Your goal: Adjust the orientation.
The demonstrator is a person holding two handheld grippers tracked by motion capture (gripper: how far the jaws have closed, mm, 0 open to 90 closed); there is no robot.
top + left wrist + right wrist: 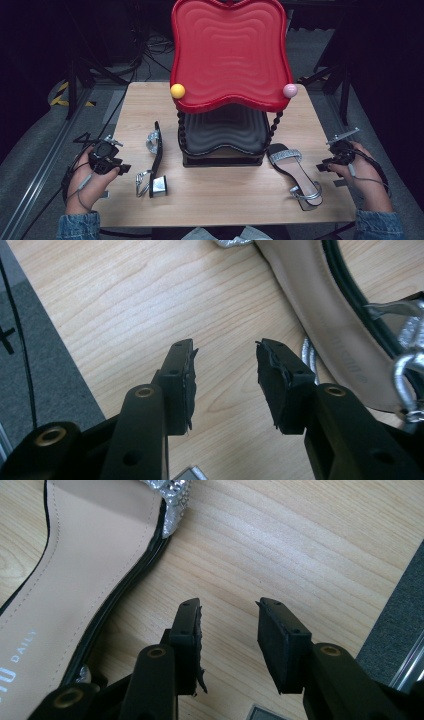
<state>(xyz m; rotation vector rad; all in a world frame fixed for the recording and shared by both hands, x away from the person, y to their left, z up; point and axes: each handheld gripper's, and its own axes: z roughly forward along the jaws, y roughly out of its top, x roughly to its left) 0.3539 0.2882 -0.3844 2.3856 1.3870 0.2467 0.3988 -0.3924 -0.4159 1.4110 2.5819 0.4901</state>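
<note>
Two heeled sandals with silver glitter straps lie on the wooden table [225,197]. The left sandal [158,150] rests on its side; its beige insole [320,315] is just right of my left gripper [225,347]. That gripper [121,168] is open, its jaws over bare wood with nothing between them. The right sandal [295,172] sits flat on its sole, toe away from me. Its insole [85,555] is left of my right gripper [227,602], which is also open over bare wood near the table's right edge [324,166].
A two-tier stand occupies the middle back of the table: a red wavy tray [230,50] on top, a black tray [225,130] beneath. A yellow ball [177,91] and a pink ball [290,90] sit at the red tray's front corners. Grey floor surrounds the table.
</note>
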